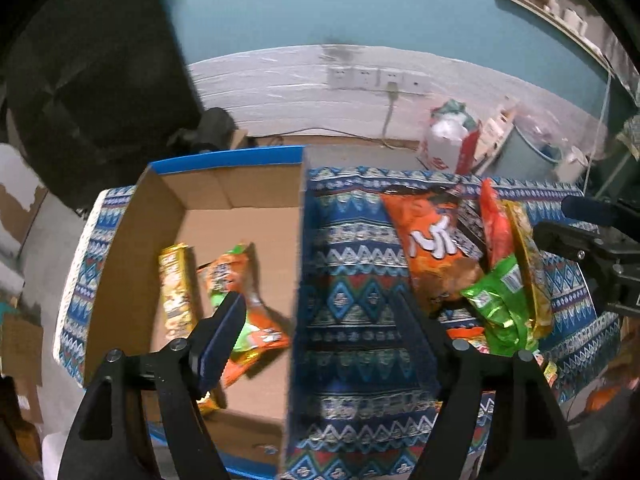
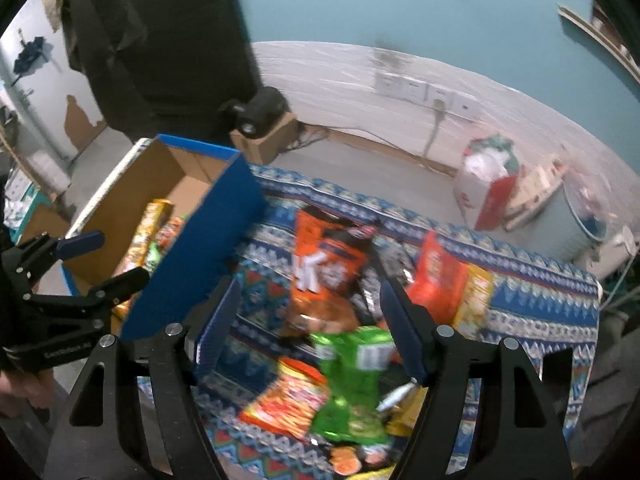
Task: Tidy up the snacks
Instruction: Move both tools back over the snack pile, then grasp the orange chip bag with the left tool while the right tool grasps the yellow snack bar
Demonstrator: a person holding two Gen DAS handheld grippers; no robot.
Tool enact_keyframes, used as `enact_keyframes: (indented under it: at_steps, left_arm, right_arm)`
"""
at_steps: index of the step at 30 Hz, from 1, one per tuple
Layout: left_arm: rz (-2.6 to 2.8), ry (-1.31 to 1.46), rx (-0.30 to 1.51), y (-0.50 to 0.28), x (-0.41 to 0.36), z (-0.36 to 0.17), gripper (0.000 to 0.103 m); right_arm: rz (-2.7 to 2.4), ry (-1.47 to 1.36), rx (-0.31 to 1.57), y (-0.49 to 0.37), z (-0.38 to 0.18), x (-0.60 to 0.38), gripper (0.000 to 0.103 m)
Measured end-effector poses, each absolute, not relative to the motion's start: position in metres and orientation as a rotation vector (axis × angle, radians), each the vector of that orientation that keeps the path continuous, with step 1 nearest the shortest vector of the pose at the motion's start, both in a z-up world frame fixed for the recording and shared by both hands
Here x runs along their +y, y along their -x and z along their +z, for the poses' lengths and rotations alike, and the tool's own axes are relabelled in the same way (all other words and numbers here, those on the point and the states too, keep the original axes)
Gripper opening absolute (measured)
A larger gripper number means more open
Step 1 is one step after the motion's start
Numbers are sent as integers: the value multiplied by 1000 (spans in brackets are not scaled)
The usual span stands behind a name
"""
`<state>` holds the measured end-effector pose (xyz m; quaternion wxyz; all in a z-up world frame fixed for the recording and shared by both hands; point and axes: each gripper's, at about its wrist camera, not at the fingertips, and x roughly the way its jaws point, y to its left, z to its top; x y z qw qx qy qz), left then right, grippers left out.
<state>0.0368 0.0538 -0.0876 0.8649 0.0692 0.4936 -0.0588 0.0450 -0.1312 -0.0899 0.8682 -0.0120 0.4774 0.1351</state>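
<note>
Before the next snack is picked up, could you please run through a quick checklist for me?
1. Right hand-held gripper open: ok.
2. Green bag between its fingers: ok, on top of the pile.
3. Green bag already gripped: not ok, fingers apart.
4. Left hand-held gripper empty and open: ok.
5. Room left in the cardboard box: ok, only the yellow pack and an orange pack inside.
6. Path over the box's blue wall clear: cannot tell.

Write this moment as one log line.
left tongs: open, empty | right tongs: open over green snack bag | cardboard box: two snack packs
</note>
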Motion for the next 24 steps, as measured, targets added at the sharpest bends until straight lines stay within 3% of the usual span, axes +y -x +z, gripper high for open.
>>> enact_keyframes:
  at_steps: [24]
  left_arm:
    - [-188, -281, 1164, -59, -18, -150, 78]
  right_arm:
    - [56, -47, 1184, -53, -182, -241, 72]
